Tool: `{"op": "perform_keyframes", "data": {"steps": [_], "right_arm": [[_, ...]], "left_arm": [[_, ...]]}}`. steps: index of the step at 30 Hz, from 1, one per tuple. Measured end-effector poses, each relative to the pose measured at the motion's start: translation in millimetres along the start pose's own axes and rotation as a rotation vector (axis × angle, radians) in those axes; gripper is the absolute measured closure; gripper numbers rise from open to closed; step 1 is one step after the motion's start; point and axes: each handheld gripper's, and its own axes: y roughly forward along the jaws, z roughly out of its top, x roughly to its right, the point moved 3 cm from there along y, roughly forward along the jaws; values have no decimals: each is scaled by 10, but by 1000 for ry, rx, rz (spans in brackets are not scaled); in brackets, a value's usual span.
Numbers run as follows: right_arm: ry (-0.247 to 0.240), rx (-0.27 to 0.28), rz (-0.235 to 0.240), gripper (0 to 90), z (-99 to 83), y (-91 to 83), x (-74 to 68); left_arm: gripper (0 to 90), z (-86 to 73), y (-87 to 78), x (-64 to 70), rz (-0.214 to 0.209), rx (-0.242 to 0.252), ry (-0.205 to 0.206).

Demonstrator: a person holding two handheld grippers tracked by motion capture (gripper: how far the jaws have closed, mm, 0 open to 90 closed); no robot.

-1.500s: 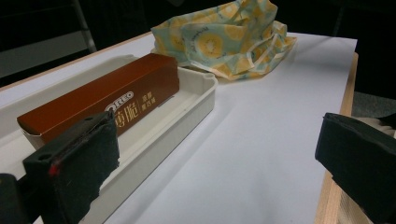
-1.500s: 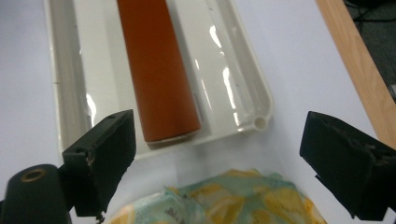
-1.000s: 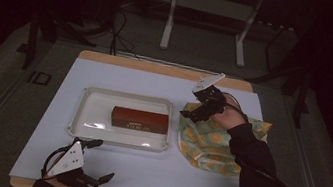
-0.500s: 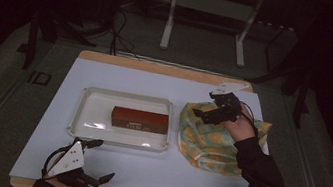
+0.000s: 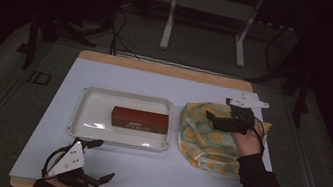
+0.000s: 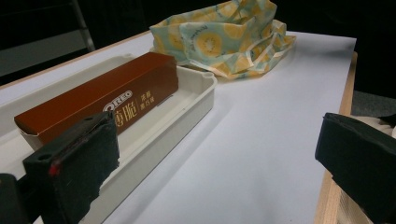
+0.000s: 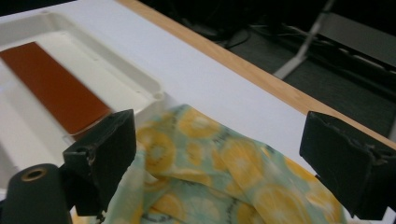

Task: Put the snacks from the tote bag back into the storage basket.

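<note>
A brown Oreo box (image 5: 140, 119) lies in a white tray (image 5: 80, 119) at the middle of the table. To its right lies a crumpled cloth bag (image 5: 202, 142) with a yellow fruit print. My right gripper (image 5: 216, 112) hovers open over the bag's upper right part, jaws pointing left toward the tray. In the right gripper view the right gripper (image 7: 224, 158) has nothing between its jaws, with the bag (image 7: 205, 182) below and the box (image 7: 51, 93) beyond. My left gripper (image 5: 102, 160) rests open near the table's front left edge. The left gripper (image 6: 215, 163) faces the box (image 6: 107, 100) and the bag (image 6: 224, 37).
The table top is a white sheet (image 5: 151, 177) on a wooden board (image 5: 158, 68). Beyond the far edge stand metal frame legs (image 5: 169, 18) and cables on a dark floor. The tray (image 6: 205, 93) has a raised rim.
My right gripper has drifted to the right and slightly toward the person, staying open above the bag. The left gripper, the box and the tray have not moved.
</note>
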Motion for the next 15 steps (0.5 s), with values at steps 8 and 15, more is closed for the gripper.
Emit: {"op": "perform_keyframes", "data": {"steps": [8, 15], "right_arm": [[65, 25, -61, 109, -279, -153, 36], [112, 73, -117, 109, -504, -304, 38]], "left_arm": [[0, -1, 3, 2, -1, -2, 2], [0, 0, 6, 4, -2, -3, 3]]}}
